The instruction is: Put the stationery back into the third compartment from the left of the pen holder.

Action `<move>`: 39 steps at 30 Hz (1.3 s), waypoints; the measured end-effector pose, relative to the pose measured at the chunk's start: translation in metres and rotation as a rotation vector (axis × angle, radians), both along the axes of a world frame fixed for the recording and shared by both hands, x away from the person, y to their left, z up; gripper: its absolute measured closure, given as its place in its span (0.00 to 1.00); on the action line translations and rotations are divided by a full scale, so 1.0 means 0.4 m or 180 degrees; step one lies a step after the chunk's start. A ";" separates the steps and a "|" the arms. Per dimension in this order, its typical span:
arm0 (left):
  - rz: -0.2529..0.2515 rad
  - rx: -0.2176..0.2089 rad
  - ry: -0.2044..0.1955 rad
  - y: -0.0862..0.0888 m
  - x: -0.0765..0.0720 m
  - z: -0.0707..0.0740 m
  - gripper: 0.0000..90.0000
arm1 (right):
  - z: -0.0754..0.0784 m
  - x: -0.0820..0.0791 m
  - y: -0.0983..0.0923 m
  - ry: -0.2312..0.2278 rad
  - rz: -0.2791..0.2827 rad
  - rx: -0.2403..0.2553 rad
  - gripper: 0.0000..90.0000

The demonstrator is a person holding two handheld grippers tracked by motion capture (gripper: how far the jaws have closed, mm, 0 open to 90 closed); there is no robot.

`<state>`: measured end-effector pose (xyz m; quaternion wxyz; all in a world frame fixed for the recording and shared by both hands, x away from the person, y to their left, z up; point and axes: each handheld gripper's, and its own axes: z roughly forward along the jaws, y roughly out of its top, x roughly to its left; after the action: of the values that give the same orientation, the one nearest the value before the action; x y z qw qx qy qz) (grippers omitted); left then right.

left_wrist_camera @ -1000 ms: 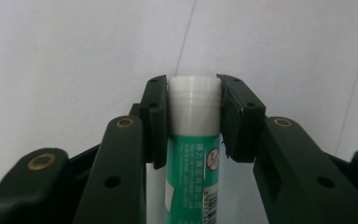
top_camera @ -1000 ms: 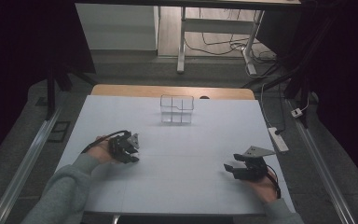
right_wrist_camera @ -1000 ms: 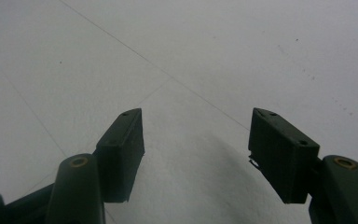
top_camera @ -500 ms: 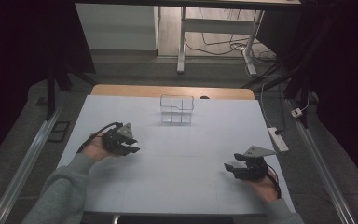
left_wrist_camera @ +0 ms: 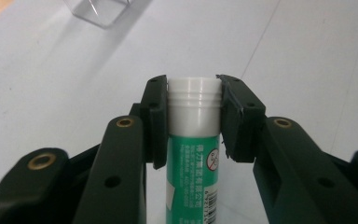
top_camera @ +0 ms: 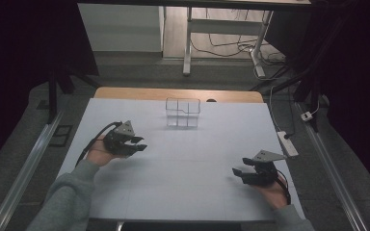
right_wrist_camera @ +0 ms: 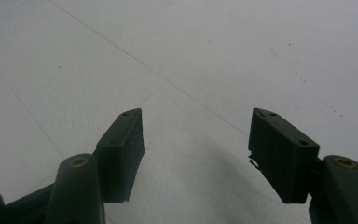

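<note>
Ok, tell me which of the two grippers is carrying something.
The left gripper: its jaws clamp the white cap of a green glue stick. The right gripper stands open over the bare table.

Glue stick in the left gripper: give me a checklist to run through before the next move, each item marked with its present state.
1. Left gripper closed on the glue stick, pads on its white cap: ok.
2. Glue stick lifted off the white table: cannot tell; the high view hides it behind the jaws.
3. Clear compartment box upright at the table's far edge, apart from both grippers: ok.
4. Table between the left gripper and the box bare: ok.
5. Right gripper open, nothing between its pads, out of the way at the near right: ok.
6. Which compartment of the box is free: cannot tell.
</note>
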<state>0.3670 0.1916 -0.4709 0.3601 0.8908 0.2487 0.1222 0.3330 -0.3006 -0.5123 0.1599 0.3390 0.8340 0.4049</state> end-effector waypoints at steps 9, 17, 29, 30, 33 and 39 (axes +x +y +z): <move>0.0172 -0.0413 -0.0101 0.000 0.006 0.019 0.72 | -0.001 0.000 0.001 0.0003 0.0009 -0.0006 0.39; 0.0230 -0.0563 -0.0131 -0.016 0.018 0.022 0.72 | -0.002 0.000 0.002 -0.0003 0.0004 -0.0001 0.39; 0.0252 -0.0690 -0.0283 -0.062 0.040 0.049 0.72 | -0.003 0.001 0.002 0.0003 0.0011 0.0000 0.38; 0.0247 -0.0685 -0.0289 -0.066 0.042 0.050 0.72 | -0.003 0.001 0.002 0.0003 0.0012 -0.0002 0.38; 0.0241 -0.0714 -0.0311 -0.079 0.051 0.058 0.72 | -0.004 0.001 0.003 0.0003 0.0016 0.0003 0.38; 0.0257 -0.0785 -0.0371 -0.102 0.069 0.078 0.72 | -0.003 0.002 0.000 0.0007 0.0010 -0.0021 0.38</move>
<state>0.3944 0.1510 -0.4396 0.4755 0.8204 0.2762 0.1567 0.3337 -0.3005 -0.5134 0.1594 0.3377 0.8360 0.4020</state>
